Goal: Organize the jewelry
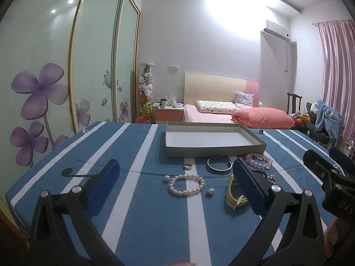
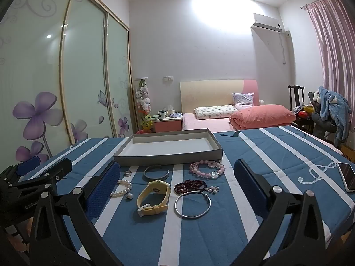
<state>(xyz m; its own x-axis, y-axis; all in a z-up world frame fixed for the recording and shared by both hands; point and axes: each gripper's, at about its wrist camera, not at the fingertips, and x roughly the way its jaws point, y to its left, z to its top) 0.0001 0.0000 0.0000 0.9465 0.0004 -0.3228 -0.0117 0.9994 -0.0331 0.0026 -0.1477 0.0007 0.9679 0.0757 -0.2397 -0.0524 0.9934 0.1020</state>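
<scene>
A shallow grey tray (image 1: pixel 214 149) (image 2: pixel 168 156) with a white floor stands on the blue striped cloth. In front of it lie a pearl bracelet (image 1: pixel 186 184) (image 2: pixel 123 188), a loose pearl pendant (image 1: pixel 210 192), a silver ring (image 1: pixel 188 166) (image 2: pixel 127 172), a grey cuff bangle (image 1: pixel 219 165) (image 2: pixel 156 172), a pink bead bracelet (image 1: pixel 260 161) (image 2: pixel 207 169), a dark red bead bracelet (image 2: pixel 190 186), a yellow watch (image 2: pixel 153 197) (image 1: pixel 234 196) and a thin silver bangle (image 2: pixel 192 204). My left gripper (image 1: pixel 174 173) is open over the pearls. My right gripper (image 2: pixel 177 173) is open over the watch.
A phone (image 2: pixel 348 177) lies on the cloth at the right edge. The table's far edge runs behind the tray. Beyond it are a bed (image 1: pixel 213 115), a nightstand and a wardrobe with sliding doors on the left. A chair with clothes stands at the right.
</scene>
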